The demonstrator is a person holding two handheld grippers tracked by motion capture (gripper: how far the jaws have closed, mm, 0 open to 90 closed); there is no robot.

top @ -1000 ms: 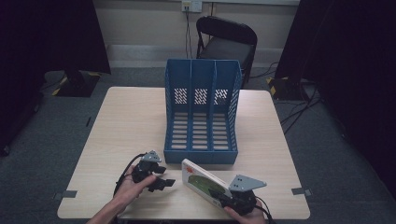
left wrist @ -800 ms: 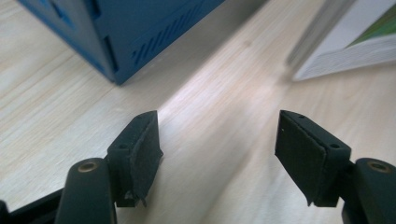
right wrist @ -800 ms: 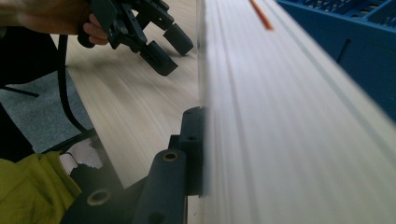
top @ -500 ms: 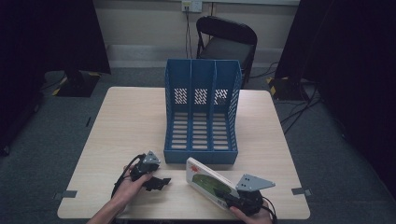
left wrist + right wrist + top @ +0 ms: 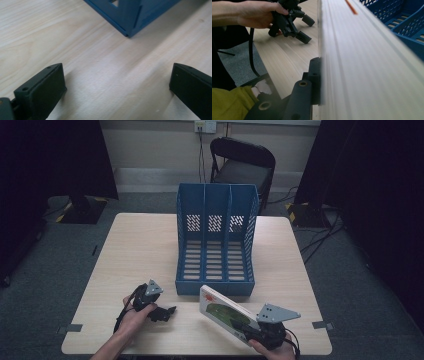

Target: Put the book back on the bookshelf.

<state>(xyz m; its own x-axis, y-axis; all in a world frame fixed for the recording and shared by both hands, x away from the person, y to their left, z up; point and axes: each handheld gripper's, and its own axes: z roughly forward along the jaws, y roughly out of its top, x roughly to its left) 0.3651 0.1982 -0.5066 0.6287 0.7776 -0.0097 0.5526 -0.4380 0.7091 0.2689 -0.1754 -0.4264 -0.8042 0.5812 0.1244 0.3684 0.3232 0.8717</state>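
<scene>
The right claw (image 5: pixel 252 332) grips a thin white picture book (image 5: pixel 225 312), lifted just before the blue three-slot plastic file rack (image 5: pixel 216 245) (filing remains); the left claw (image 5: pixel 167 312), jaws just opened, holds nothing.

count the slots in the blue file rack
3, side by side in the blue file rack at the table's middle: a left slot, a middle slot and a right slot. None looks hidden.
</scene>
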